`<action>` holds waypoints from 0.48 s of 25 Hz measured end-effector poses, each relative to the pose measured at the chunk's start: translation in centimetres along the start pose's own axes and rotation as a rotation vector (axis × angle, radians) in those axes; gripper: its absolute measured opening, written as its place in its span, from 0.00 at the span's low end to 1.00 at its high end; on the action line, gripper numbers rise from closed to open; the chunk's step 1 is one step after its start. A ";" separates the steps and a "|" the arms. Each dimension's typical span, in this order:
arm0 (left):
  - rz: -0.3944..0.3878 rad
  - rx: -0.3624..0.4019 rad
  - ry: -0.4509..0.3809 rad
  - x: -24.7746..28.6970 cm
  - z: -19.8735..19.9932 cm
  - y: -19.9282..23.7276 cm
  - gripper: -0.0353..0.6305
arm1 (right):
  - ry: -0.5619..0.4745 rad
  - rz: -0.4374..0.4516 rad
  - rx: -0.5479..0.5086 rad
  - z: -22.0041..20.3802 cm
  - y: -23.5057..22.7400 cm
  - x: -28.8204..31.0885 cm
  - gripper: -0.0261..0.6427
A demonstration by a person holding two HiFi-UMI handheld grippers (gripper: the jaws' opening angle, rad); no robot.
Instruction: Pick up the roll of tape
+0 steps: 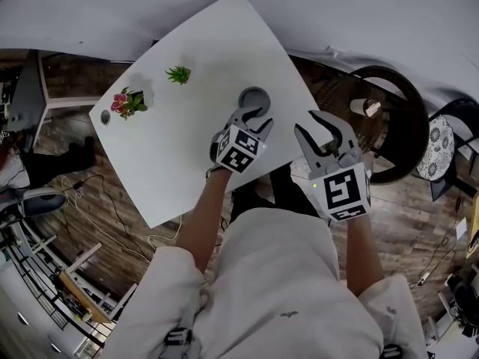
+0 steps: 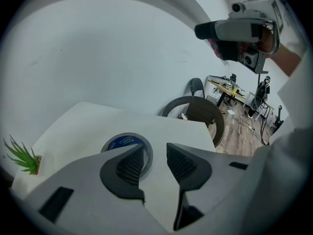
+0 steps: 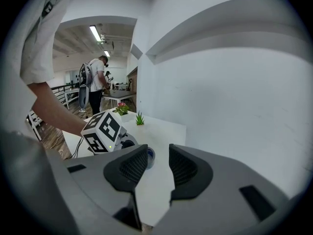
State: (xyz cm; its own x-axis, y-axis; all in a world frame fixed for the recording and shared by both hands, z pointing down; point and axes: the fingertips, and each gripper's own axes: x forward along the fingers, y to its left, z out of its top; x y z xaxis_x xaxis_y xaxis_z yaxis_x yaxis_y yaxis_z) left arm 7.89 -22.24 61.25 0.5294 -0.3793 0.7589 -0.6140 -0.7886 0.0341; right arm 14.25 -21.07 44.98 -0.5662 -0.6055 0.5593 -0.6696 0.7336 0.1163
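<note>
The roll of tape (image 1: 254,98) is a grey ring lying flat on the white table (image 1: 179,155), near its right edge. My left gripper (image 1: 254,117) hovers just short of the roll, tilted down toward it. In the left gripper view the roll (image 2: 123,143) shows a blue label in its core, and the left gripper (image 2: 149,156) is open with its left jaw overlapping the roll's near rim; only table shows between the jaws. My right gripper (image 1: 323,132) is off the table's right edge, and the right gripper (image 3: 159,161) is open and empty. The roll (image 3: 151,156) peeks between its jaws.
A small green plant (image 1: 179,74) and a pot of pink flowers (image 1: 128,102) stand at the table's far left. A dark round chair (image 1: 393,118) sits right of the table. A person with a backpack (image 3: 96,82) stands far off in the room.
</note>
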 end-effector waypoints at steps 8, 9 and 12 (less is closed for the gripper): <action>0.045 0.041 0.098 1.9 -1.3 0.8 0.30 | 0.012 0.027 0.000 -0.5 -0.4 0.8 0.25; 0.050 0.053 0.114 2.1 -1.5 0.9 0.31 | 0.013 0.031 0.002 -0.6 -0.4 0.9 0.25; 0.064 0.080 0.147 2.4 -1.8 1.0 0.32 | 0.017 0.043 0.005 -0.8 -0.5 1.2 0.25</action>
State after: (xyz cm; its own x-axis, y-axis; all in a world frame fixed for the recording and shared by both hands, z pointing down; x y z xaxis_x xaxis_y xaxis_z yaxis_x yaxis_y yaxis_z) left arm 7.47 -23.10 64.33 0.3959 -0.3593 0.8451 -0.5917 -0.8036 -0.0645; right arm 14.31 -21.94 46.27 -0.5859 -0.5683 0.5778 -0.6476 0.7569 0.0878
